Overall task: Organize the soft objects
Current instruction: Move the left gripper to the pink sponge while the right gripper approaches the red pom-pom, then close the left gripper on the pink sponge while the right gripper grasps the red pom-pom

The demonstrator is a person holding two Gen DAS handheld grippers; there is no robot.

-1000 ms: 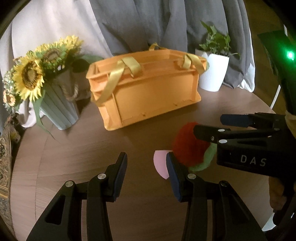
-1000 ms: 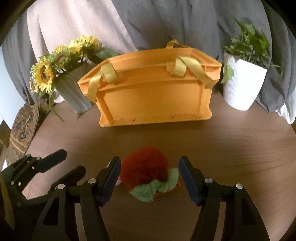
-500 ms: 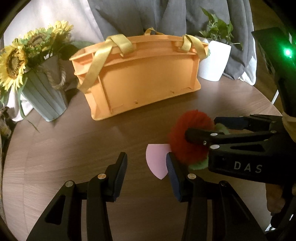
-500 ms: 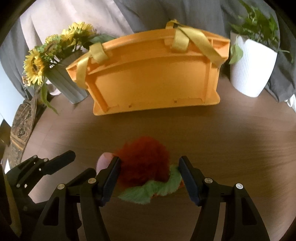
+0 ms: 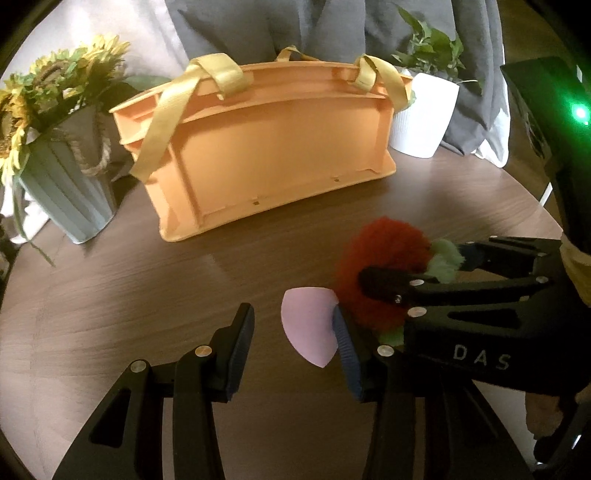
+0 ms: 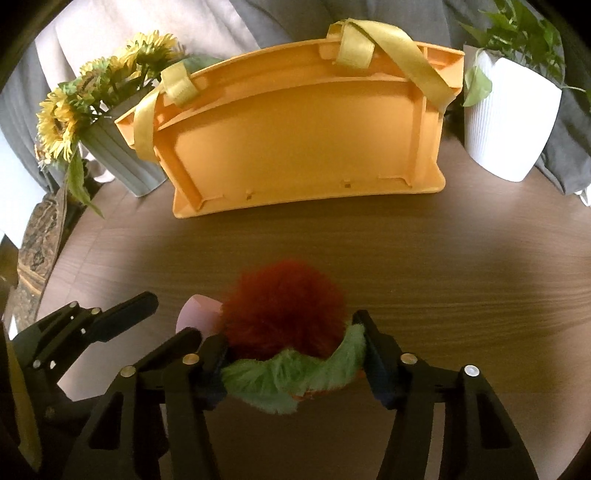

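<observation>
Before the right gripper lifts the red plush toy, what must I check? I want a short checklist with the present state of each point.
1. Red plush toy sits between the right gripper fingers: ok; jaws have just been closing.
2. Pads press firmly on the fur: cannot tell.
3. Left gripper open and holding nothing: ok.
4. Pink piece free of the toy: cannot tell; it lies against it.
5. Table between toy and orange basket has nothing on it: ok.
6. Basket opening unobstructed: cannot tell.

A home: round wooden table (image 6: 461, 266), draped curtains (image 5: 332, 29), sunflower vase (image 6: 118, 155), potted plant (image 6: 506, 110).
</observation>
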